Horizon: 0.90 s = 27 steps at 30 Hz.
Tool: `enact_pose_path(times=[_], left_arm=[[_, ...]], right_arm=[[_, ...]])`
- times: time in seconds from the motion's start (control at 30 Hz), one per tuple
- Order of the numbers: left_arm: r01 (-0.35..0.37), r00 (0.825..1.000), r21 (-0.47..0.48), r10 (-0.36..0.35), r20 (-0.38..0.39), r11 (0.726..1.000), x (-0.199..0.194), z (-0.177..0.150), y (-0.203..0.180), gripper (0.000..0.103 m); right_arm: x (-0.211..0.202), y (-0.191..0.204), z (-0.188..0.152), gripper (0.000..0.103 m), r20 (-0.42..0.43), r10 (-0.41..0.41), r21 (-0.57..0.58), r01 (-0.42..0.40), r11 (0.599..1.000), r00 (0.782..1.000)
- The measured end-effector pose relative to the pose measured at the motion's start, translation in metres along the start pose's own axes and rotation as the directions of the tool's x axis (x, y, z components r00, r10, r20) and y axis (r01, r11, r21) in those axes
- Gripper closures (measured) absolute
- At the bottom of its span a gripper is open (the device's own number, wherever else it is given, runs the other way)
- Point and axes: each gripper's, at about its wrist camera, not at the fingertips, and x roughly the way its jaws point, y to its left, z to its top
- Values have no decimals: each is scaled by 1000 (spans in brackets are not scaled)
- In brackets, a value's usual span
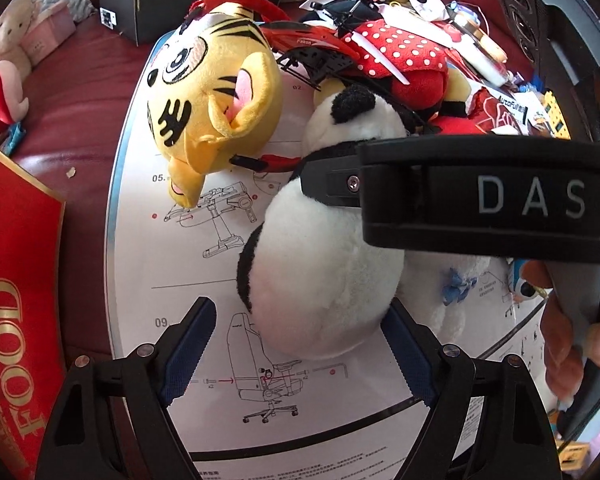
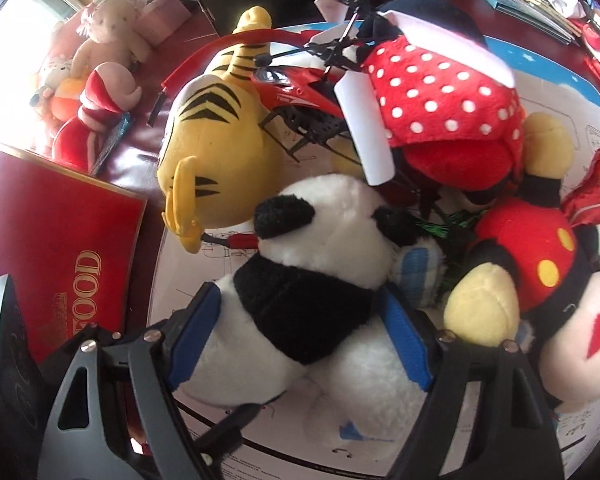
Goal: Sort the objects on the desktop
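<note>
My right gripper [image 2: 300, 340] pinches the panda plush [image 2: 300, 280] around its middle, to lift it off the instruction sheet [image 1: 204, 280]; my left gripper [image 1: 296, 356] waits spread beside it.

Dark red leather surface [image 1: 72, 136], instruction sheet [image 1: 204, 280], red FOOD box [image 1: 16, 280]

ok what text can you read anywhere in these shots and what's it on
"FOOD": gold letters on the red box, also seen from the right wrist.
"DAS": right gripper body.
"Falcon" (roughly; blurred): red helicopter.
"AutoFull": card.
"02", "05.", "09.": step numbers on the chair manual.
Manual's fine print and the black box label: too small to read.
</note>
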Motion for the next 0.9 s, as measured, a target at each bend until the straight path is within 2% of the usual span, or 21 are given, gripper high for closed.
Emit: enact_pose_path(times=[0.07,0.17,0.23,0.43,0.57,0.73,0.83,0.9], left_arm=[[40,999,-15,-40,-4,999,-1,-3,0,42],[47,999,-13,-47,-20,999,-3,-10,-3,43],[40,999,0,-40,-29,999,-5,-16,-5,43],[47,997,9,-47,-64,999,-15,-47,-3,43],[38,998,20,-37,-57,999,-19,-62,1,43],[7,998,31,-5,-59,999,-16,-62,-3,43],[-28,996,37,31,-86,999,-10,-58,-6,33],[-32,994,25,35,-102,999,-5,-55,-5,33]], right_arm=[[0,0,-3,30,11,11,1,-11,1000,1000],[-4,-3,-9,39,23,29,6,-29,1000,999],[-6,-3,-15,42,17,46,4,-46,999,999],[-9,7,-40,43,-28,93,-33,-94,995,995],[-11,18,-56,43,-65,128,-70,-132,989,990],[-12,22,-56,42,-53,115,-61,-118,991,992],[-11,26,-51,40,-44,77,-76,-80,994,996],[-9,27,-47,36,-41,56,-73,-59,996,998]])
